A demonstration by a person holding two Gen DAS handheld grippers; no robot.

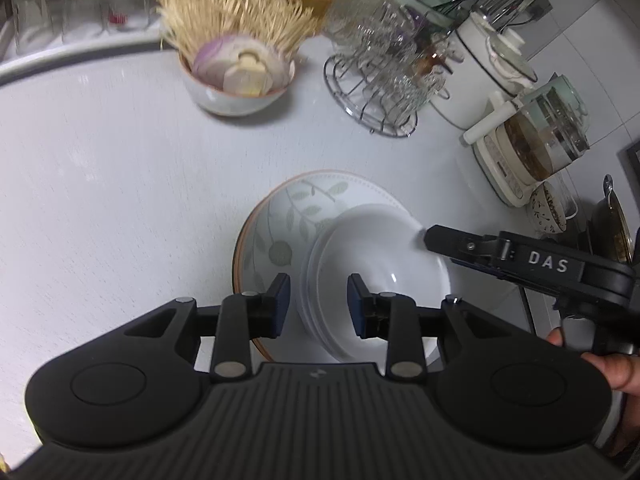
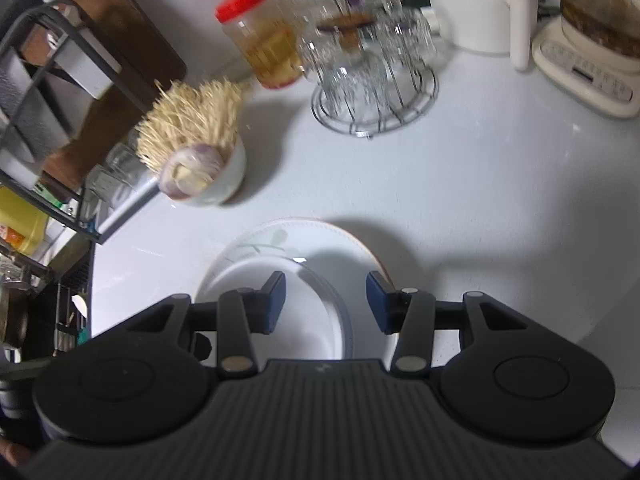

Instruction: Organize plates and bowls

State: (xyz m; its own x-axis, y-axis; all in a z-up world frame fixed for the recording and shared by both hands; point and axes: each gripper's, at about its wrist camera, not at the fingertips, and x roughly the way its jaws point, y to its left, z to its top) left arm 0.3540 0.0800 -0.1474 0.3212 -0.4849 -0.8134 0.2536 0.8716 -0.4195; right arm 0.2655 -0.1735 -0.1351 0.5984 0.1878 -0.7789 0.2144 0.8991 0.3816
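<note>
A leaf-patterned plate (image 1: 288,216) lies on the white counter. A stack of white bowls (image 1: 380,248) rests on its right part. My left gripper (image 1: 318,304) is open, its fingers straddling the near-left rim of the bowl stack. My right gripper (image 2: 326,300) is open too, with the bowl rim (image 2: 340,312) between its fingers; the plate (image 2: 280,236) shows beyond. In the left wrist view the right gripper's finger (image 1: 440,236) reaches in from the right and touches the bowls' far-right rim.
A bowl of onion slices with a bristly brush (image 1: 240,76) stands farther back. A wire rack of glasses (image 1: 384,84) is at the back right, beside a white pot (image 1: 488,60) and a kettle (image 1: 540,140). A red-lidded jar (image 2: 264,36) and dish rack (image 2: 60,120) stand left.
</note>
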